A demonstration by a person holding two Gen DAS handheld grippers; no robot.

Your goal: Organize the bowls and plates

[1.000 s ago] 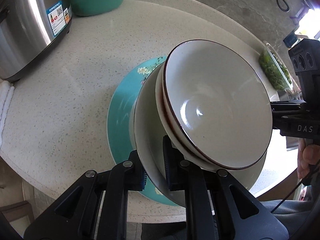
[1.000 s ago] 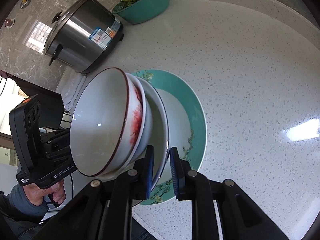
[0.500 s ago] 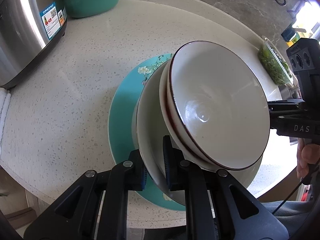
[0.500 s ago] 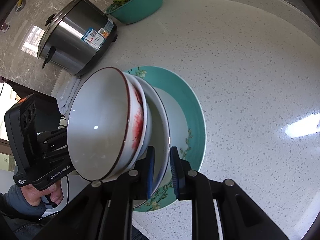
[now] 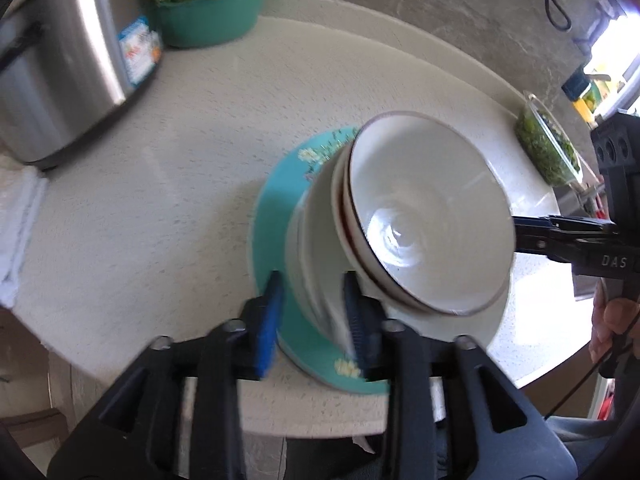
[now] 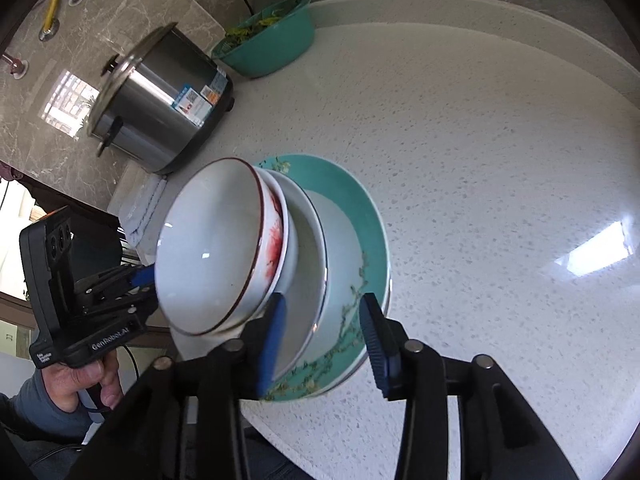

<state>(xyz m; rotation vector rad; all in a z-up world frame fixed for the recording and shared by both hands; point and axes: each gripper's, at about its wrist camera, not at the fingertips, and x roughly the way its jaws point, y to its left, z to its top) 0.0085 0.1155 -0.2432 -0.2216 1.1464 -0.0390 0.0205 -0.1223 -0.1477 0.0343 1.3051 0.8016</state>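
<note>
Two grippers, both just opened: left gripper (image 5: 312, 312) and right gripper (image 6: 324, 340) released, jaws straddling rim of white plate (image 6: 304, 280), pads clear of it. Plate between each pair of jaws, stack lying straight ahead of both, neither hand nearer. White bowl (image 6: 212, 252) nested on red-patterned bowl (image 6: 276, 240), on plate, on teal plate (image 6: 372, 240). Stack near front edge of speckled counter (image 6: 480, 160). Far left: steel cooker (image 6: 160, 96), teal basin (image 6: 272, 48). Stone wall behind.
</note>
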